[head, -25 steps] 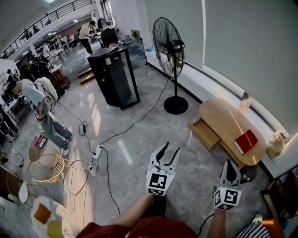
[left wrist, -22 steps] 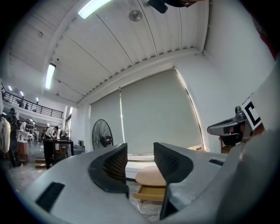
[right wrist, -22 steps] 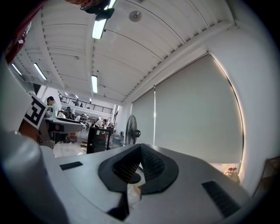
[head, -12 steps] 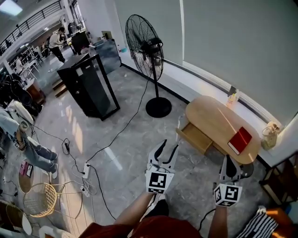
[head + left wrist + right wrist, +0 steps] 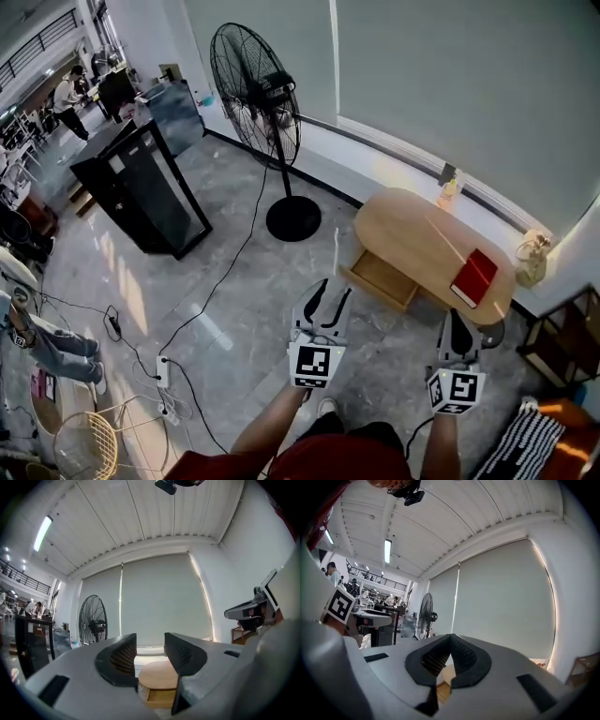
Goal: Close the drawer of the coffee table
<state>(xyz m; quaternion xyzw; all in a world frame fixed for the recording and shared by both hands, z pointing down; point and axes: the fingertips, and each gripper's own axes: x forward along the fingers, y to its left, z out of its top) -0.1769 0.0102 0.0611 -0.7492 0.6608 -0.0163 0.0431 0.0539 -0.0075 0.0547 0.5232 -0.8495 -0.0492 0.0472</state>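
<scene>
The oval wooden coffee table (image 5: 422,234) stands by the wall, and its drawer (image 5: 380,278) is pulled out toward me. A red book (image 5: 473,276) lies on the tabletop. My left gripper (image 5: 328,296) hovers just short of the drawer, open, with nothing between its fingers. In the left gripper view the left gripper (image 5: 150,653) frames the table (image 5: 159,676) and the open drawer (image 5: 157,697) ahead. My right gripper (image 5: 457,321) is held near the table's right end, shut and empty. In the right gripper view its tips (image 5: 450,641) meet.
A tall standing fan (image 5: 253,89) stands left of the table, its cable trailing across the floor. A black cabinet (image 5: 141,187) is further left. A small bottle (image 5: 448,191) sits at the table's far edge. A power strip (image 5: 161,371) lies on the floor at the left.
Both grippers have moved toward the coffee table, and the table and open drawer are now much nearer. The jaws have not changed.
</scene>
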